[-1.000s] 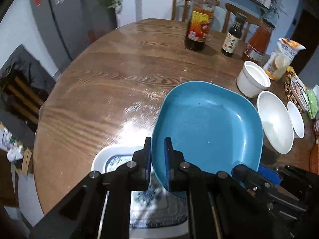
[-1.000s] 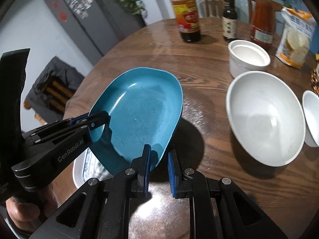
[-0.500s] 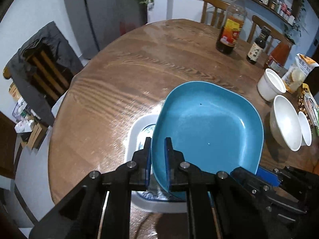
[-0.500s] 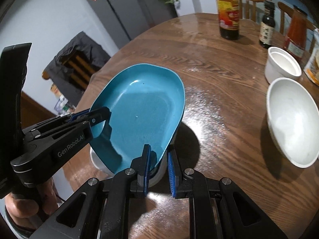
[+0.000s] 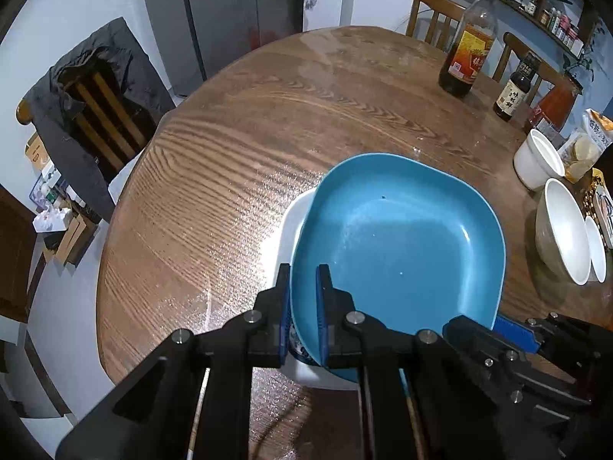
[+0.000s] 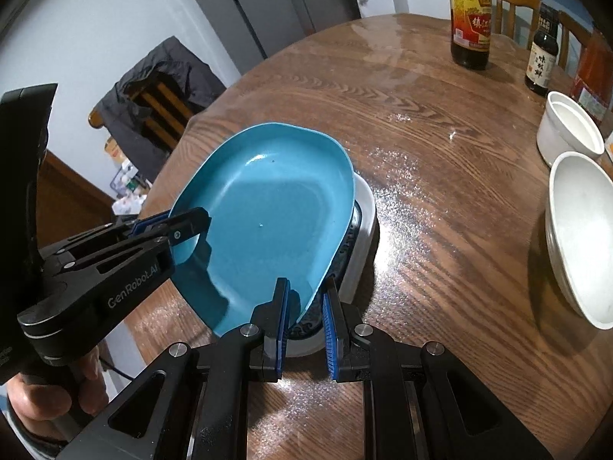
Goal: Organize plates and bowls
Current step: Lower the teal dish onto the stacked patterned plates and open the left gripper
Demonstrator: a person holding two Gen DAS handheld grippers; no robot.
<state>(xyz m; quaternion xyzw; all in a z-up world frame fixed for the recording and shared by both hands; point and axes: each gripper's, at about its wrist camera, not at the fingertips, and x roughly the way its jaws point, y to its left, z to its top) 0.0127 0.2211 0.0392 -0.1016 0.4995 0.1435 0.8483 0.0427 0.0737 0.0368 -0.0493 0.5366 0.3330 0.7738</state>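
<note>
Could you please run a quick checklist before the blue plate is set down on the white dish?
1. Left gripper shut on blue plate rim: ok.
2. Right gripper shut on the rim: ok.
3. Plate over white dish: ok.
4. Plate level: not ok, tilted.
5. Plate touching dish: cannot tell.
6. White bowls clear of the plate: ok.

My left gripper [image 5: 303,303] points steeply down, fingers [image 5: 284,299] nearly together on a rim. My right gripper [image 6: 306,306] tilts down likewise, fingers [image 6: 282,306] nearly together on the same rim. My left hand [image 6: 49,391] wraps its handle.
</note>
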